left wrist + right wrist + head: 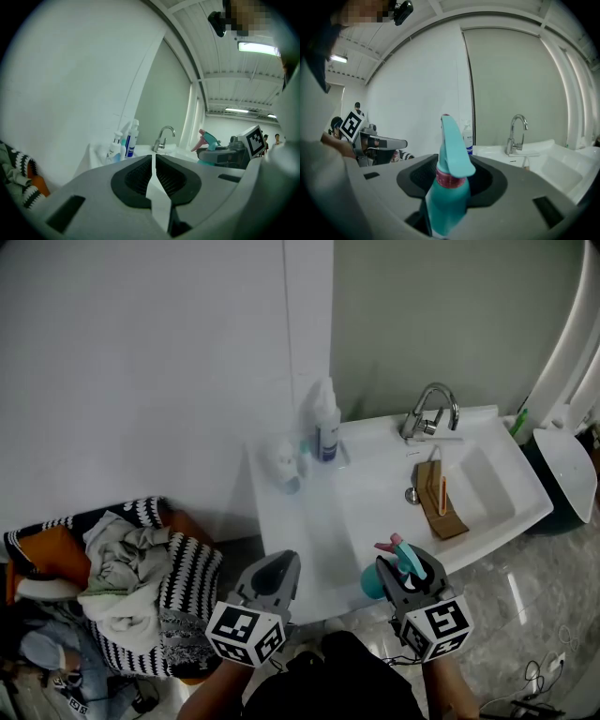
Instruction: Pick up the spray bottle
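Observation:
A teal spray bottle [373, 583] with a pink-tipped trigger head stands upright between the jaws of my right gripper [405, 567], which is shut on its neck and body, over the front edge of the white sink [309, 512]. In the right gripper view the spray bottle [447, 187] fills the middle of the right gripper [451, 164]. My left gripper [279, 562] hovers to the left of it at the sink's front edge, shut with nothing in it. In the left gripper view, the left gripper [153, 157] has its pads nearly touching, and the spray bottle [209, 139] shows off to the right.
A chrome faucet [431, 409] stands at the back of the sink. Several white bottles [325, 427] stand at the back left corner. A brown item [441, 498] lies in the basin. A striped basket of laundry [141, 587] sits on the floor at left.

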A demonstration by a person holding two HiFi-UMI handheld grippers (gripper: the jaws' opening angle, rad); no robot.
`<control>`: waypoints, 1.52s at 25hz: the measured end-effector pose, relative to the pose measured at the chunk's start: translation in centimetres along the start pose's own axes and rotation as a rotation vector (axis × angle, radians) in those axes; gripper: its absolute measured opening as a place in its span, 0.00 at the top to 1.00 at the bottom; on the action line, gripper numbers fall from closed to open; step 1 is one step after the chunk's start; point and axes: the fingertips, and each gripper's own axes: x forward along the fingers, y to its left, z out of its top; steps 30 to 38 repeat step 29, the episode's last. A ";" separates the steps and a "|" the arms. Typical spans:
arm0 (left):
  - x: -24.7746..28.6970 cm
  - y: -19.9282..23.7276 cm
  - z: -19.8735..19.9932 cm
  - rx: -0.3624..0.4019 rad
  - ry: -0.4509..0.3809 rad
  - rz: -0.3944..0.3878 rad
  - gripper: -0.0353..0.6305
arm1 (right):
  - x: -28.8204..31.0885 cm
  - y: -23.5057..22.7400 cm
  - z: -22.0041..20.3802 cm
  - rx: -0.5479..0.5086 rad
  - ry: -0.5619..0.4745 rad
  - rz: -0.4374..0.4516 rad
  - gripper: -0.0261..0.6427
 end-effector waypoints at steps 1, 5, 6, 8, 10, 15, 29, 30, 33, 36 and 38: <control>0.0 0.0 0.0 0.002 0.000 0.002 0.94 | -0.1 -0.1 -0.1 -0.002 0.002 -0.002 0.70; -0.1 -0.1 -0.2 -0.002 0.002 0.006 0.94 | -0.6 -0.2 -0.4 -0.017 0.012 -0.012 0.70; 0.0 -0.1 -0.3 -0.003 0.004 0.004 0.94 | -0.7 -0.2 -0.4 -0.019 0.013 -0.013 0.70; 0.0 -0.1 -0.2 0.000 0.004 0.003 0.94 | -0.7 -0.2 -0.5 -0.017 0.016 -0.012 0.70; 0.1 -0.1 0.1 -0.001 0.000 0.004 0.94 | -0.7 -0.2 -0.4 -0.011 0.016 -0.010 0.70; 0.4 0.1 0.3 -0.002 -0.008 0.011 0.94 | -0.2 -0.4 -0.4 -0.014 0.012 -0.001 0.70; 0.7 0.0 0.5 0.001 -0.012 0.011 0.94 | 0.2 -0.4 -0.5 0.003 0.024 0.015 0.70; 0.7 0.0 0.5 0.001 -0.012 0.011 0.94 | 0.2 -0.4 -0.5 0.003 0.024 0.015 0.70; 0.7 0.0 0.5 0.001 -0.012 0.011 0.94 | 0.2 -0.4 -0.5 0.003 0.024 0.015 0.70; 0.7 0.0 0.5 0.001 -0.012 0.011 0.94 | 0.2 -0.4 -0.5 0.003 0.024 0.015 0.70; 0.7 0.0 0.5 0.001 -0.012 0.011 0.94 | 0.2 -0.4 -0.5 0.003 0.024 0.015 0.70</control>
